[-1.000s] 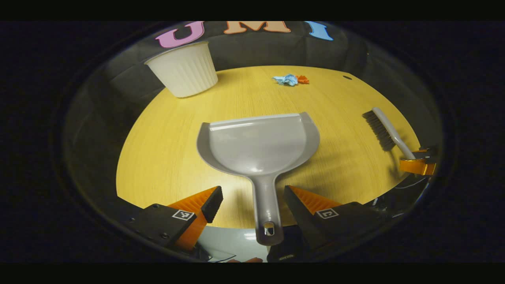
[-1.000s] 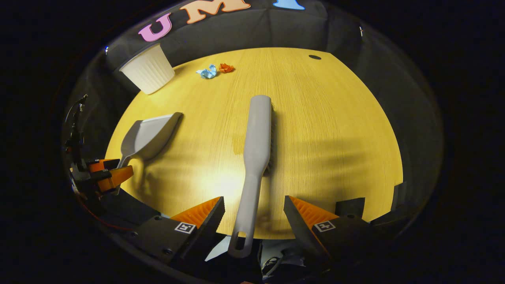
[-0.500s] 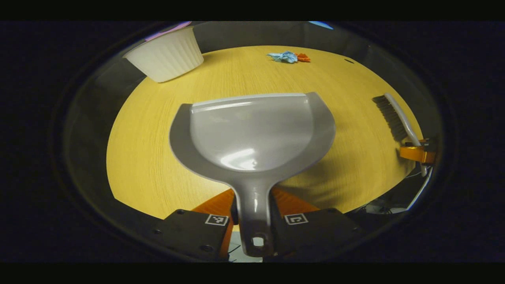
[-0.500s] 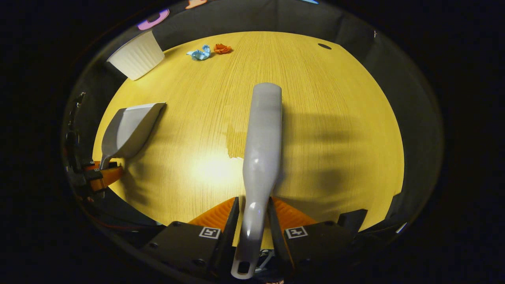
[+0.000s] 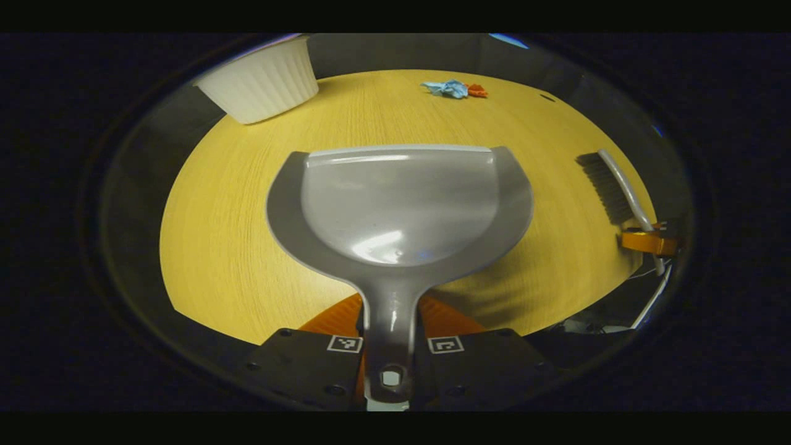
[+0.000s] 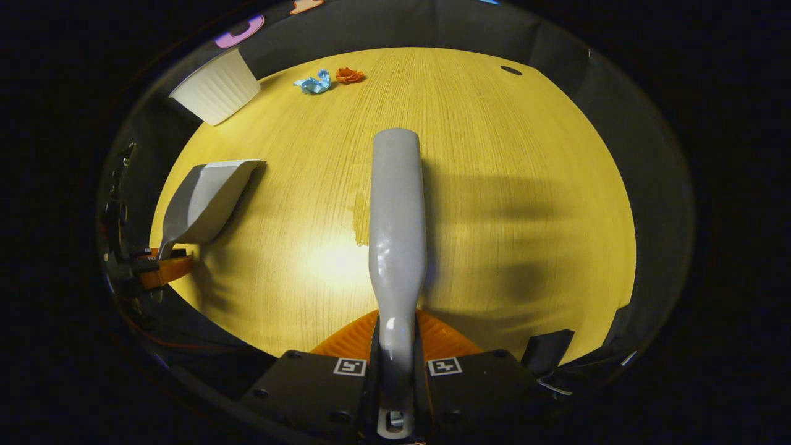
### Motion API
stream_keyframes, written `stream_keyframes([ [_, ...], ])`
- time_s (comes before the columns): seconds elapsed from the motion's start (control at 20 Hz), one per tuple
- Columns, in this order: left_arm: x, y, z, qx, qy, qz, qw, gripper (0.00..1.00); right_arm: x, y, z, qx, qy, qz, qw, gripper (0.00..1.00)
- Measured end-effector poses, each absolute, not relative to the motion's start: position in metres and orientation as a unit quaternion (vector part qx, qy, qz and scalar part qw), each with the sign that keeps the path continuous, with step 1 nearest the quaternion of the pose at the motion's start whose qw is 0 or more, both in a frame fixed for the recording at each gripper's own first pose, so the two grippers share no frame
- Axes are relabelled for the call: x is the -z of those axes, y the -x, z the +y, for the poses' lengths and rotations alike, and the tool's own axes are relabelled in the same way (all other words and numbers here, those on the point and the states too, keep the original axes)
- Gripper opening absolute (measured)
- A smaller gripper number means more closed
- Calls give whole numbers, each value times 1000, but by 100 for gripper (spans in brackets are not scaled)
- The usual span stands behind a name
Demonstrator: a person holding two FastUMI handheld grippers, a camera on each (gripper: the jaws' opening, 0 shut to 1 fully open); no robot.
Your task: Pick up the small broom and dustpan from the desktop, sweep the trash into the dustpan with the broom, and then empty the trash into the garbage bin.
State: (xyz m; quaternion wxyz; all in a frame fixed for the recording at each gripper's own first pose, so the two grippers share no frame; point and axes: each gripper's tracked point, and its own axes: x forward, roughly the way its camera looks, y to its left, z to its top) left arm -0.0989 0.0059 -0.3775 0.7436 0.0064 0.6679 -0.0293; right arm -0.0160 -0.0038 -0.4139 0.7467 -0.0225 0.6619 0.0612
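Both grippers have closed; broom [image 6: 397,204] and dustpan [image 5: 398,207] point away

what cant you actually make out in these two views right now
- Broom bristles: right gripper view, hidden under the broom's own back.
- Inside of the white garbage bin: left gripper view, its ribbed wall hides it and the top is cut off.
- What the blue scrap and orange scrap are made of: too small.
- Desktop under the dustpan: covered by its tray.

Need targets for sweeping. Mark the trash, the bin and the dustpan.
trash [image 6: 314,83], right gripper view, blue scrap.
bin [image 5: 262,83], left gripper view, ribbed wall.
dustpan [image 5: 395,204], left gripper view, pan floor.
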Motion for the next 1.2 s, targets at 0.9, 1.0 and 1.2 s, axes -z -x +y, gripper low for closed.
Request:
stream_keyframes([
  [0.9,395,-77,35,181,-141,620,750,24,403,-281,22,-55,108,559,820,14],
  [1.0,405,-81,31,197,-138,622,745,23,419,-315,26,-63,133,565,812,14],
  [1.2,414,-94,26,218,-143,613,746,23,447,-348,59,-138,218,571,779,18],
])
